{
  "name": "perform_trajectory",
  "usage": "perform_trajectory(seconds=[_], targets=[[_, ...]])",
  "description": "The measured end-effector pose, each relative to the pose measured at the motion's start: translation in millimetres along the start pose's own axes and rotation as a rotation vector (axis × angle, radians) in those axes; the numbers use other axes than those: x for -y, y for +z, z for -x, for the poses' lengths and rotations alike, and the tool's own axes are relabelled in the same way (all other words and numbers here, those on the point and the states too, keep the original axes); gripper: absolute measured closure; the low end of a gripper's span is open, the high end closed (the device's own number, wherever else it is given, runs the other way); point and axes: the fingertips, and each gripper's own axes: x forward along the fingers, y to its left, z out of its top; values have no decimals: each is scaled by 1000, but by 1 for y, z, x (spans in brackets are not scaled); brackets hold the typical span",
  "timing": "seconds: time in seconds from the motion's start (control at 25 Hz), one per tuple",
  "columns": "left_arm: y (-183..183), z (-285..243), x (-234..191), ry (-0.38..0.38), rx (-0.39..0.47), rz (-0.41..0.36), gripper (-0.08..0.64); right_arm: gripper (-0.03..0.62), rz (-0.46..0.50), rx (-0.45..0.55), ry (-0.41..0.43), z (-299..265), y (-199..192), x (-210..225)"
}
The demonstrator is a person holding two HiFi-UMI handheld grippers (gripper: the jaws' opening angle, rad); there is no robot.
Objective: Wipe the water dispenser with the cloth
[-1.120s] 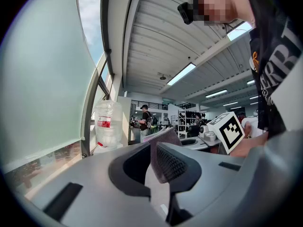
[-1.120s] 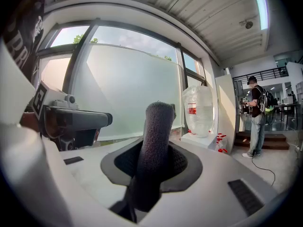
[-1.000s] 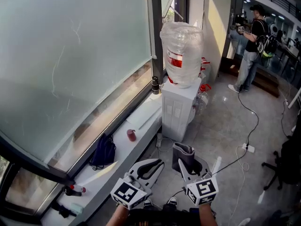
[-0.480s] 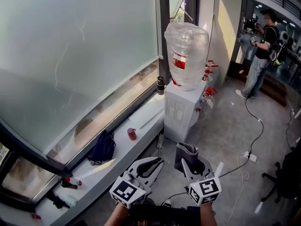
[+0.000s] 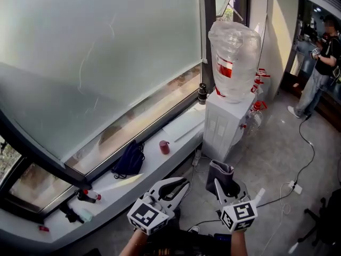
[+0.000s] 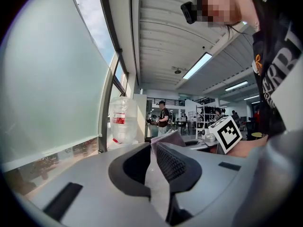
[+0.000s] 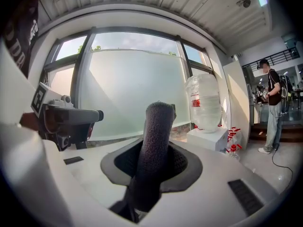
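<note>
The white water dispenser (image 5: pixel 226 125) stands by the window, with a clear upturned bottle (image 5: pixel 235 60) on top. It is well ahead of both grippers. My right gripper (image 5: pixel 224 184) is low in the head view, shut on a dark grey cloth (image 5: pixel 220 173) that stands up between its jaws. In the right gripper view the cloth (image 7: pixel 157 124) rises in front of the right gripper (image 7: pixel 156 151), with the dispenser (image 7: pixel 207 139) beyond it. My left gripper (image 5: pixel 183 184) is beside the right one, shut and holding nothing. The left gripper view shows this gripper (image 6: pixel 152 148) and the bottle (image 6: pixel 120 126) far off.
A long window sill (image 5: pixel 176 128) runs left of the dispenser, carrying a blue bag (image 5: pixel 129 162), a red cup (image 5: pixel 164 146) and a dark bottle (image 5: pixel 202 93). Red-capped jugs (image 5: pixel 258 111) stand behind the dispenser. A cable and plug strip (image 5: pixel 294 187) lie on the floor. A person (image 5: pixel 318 71) stands far right.
The head view has swung left, so the dispenser and the far person now sit further right in it. Both grippers keep their pose, the cloth still in the right one.
</note>
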Motion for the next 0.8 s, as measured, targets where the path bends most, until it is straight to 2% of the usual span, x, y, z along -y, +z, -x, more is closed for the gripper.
perform_trajectory(seconds=[0.2,0.44,0.6,0.8], targets=[[-4,-16,-35,-21,21,-2,509,479,-25,-12,2,-41,0,10],[-8,-57,-118,-28,-24,28,509,479,-47,-20,-59,-107,13,33],[0,-94,-167,-133,-8,-27,509,479,-59,-31,-122,-163,27,49],[17,-133,-227,-237,20,-26,509,479,-72,-47,-198,-231,43,67]])
